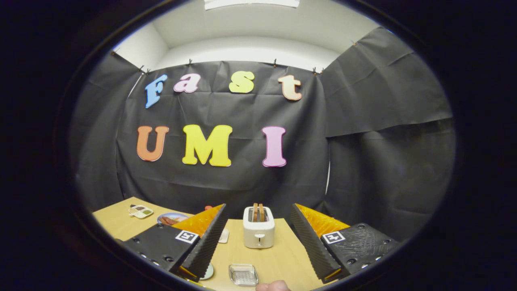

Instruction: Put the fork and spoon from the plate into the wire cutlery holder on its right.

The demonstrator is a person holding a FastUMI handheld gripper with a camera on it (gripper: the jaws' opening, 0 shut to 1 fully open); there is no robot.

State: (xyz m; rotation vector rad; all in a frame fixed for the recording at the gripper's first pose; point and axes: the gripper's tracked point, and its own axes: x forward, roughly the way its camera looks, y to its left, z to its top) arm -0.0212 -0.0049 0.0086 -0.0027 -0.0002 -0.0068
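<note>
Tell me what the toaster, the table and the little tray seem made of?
Toaster: looks like smooth white plastic, matte sheen. Table: pale wood or wood-look laminate, faint grain. Tray: clear plastic or glass, see-through with bright rims. Gripper open, fingers either side of the toaster.

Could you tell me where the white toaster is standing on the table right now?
The white toaster stands upright on the wooden table, beyond the open gripper, framed between its fingers, with a small clear dish in front of it.

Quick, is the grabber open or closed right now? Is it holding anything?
Gripper: open, fingers spread wide and holding nothing; the white toaster with two slices of toast stands on the wooden table beyond the fingers.
</note>
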